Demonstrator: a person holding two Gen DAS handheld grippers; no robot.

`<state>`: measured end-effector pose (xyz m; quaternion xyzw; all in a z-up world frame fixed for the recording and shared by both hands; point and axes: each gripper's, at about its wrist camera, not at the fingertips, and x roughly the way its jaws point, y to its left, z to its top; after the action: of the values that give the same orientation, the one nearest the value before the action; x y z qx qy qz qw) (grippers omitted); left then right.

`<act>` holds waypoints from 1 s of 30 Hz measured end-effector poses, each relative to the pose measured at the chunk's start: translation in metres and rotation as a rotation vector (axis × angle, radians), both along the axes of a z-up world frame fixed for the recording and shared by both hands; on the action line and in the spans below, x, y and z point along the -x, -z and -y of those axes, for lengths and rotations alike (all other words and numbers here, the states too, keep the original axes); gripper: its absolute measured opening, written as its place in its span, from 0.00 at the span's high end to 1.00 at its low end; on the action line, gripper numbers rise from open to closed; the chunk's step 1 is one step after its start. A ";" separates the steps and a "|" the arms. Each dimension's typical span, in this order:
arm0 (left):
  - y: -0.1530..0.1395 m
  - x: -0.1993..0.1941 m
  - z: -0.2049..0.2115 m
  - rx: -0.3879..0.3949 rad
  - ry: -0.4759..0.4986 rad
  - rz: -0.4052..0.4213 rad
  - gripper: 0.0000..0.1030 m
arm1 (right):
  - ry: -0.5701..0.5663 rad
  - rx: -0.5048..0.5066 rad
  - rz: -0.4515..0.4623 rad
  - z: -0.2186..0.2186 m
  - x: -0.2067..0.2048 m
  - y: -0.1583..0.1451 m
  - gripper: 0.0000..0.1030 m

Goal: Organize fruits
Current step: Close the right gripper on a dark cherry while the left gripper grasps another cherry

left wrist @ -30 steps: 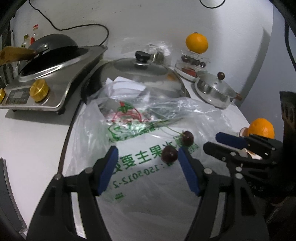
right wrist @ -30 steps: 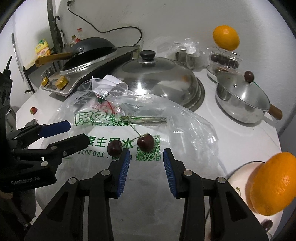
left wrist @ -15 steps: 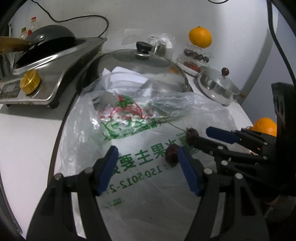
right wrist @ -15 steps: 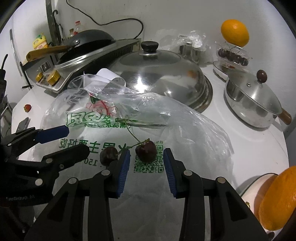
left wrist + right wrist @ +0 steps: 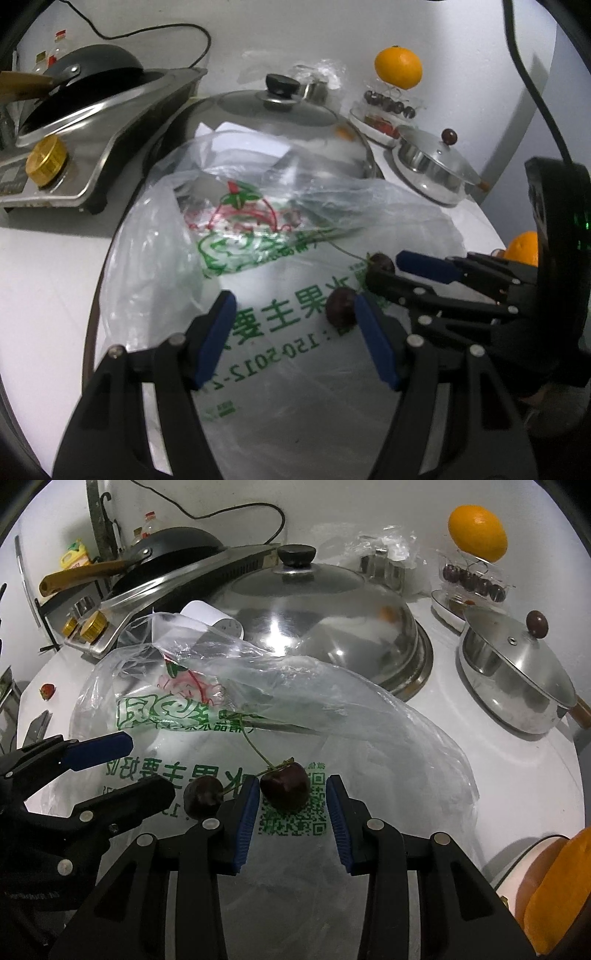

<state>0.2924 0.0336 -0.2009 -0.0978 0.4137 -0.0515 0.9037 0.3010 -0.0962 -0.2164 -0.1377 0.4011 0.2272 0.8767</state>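
Note:
Two dark cherries joined by stems lie on a clear plastic bag [image 5: 332, 709] with green print. The larger cherry [image 5: 284, 786] sits between the open blue pads of my right gripper [image 5: 290, 801], at their tips. The smaller cherry [image 5: 203, 795] lies just left of the right gripper's left finger. In the left wrist view the smaller cherry [image 5: 341, 306] touches the right pad of my open left gripper [image 5: 293, 314], and the other cherry [image 5: 382, 262] sits between the right gripper's fingertips [image 5: 424, 264].
A large steel pot lid [image 5: 314, 602] stands behind the bag. A small lidded steel pot [image 5: 517, 675] is at the right. An orange [image 5: 476, 531] sits on a cherry box [image 5: 472, 579] at the back. Another orange [image 5: 554, 897] lies at the near right. A stove with a wok [image 5: 74, 122] is at the left.
My right gripper has moved forward so the larger cherry now lies between its pads. My left gripper has edged closer to the smaller cherry. Both stay open.

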 end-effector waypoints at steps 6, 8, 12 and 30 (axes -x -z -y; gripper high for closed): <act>0.004 -0.001 0.004 -0.017 0.007 -0.012 0.33 | -0.010 0.000 -0.019 -0.002 -0.003 0.005 0.67; 0.003 -0.002 0.005 -0.021 0.006 -0.012 0.33 | -0.016 -0.006 -0.026 -0.002 -0.002 0.006 0.70; 0.003 -0.002 0.007 -0.034 0.014 -0.013 0.33 | -0.017 -0.033 -0.019 0.002 0.001 0.002 0.71; 0.012 -0.014 0.035 -0.108 0.113 -0.031 0.34 | 0.027 -0.087 0.016 0.028 0.010 -0.019 0.71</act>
<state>0.3067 -0.0013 -0.2128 -0.0262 0.4346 -0.0784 0.8968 0.2910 -0.1245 -0.1972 -0.0957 0.3858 0.2316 0.8879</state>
